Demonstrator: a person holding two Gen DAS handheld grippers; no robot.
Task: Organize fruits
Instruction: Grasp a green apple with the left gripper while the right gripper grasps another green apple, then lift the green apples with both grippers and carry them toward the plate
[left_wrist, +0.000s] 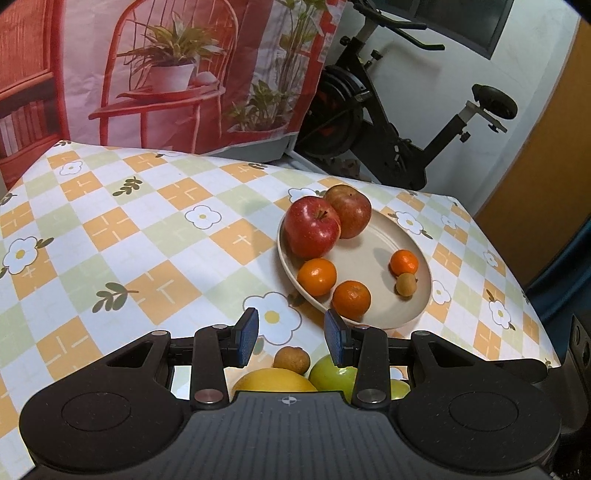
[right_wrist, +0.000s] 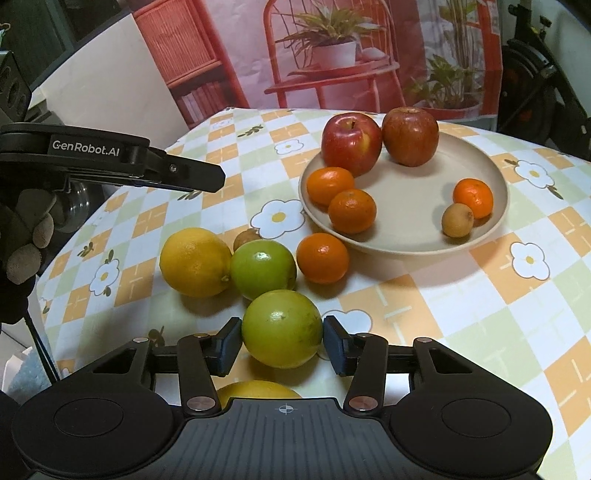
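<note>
Left hand-held gripper (right_wrist: 207, 177), "GenRobot.AI" lettering

The beige plate (right_wrist: 495, 177) holds two red apples (right_wrist: 351, 144) touching at its far edge, three mandarins (right_wrist: 352, 211) and one small brown fruit (right_wrist: 457, 220). Just beside the plate's near rim lies a fourth mandarin (right_wrist: 322, 257), then two green fruits (right_wrist: 263, 268), a lemon (right_wrist: 195, 261) and another brown fruit (right_wrist: 245, 236).

Likely home: exercise bike (left_wrist: 402, 110) beside floral-clothed table (left_wrist: 147, 229)
</note>
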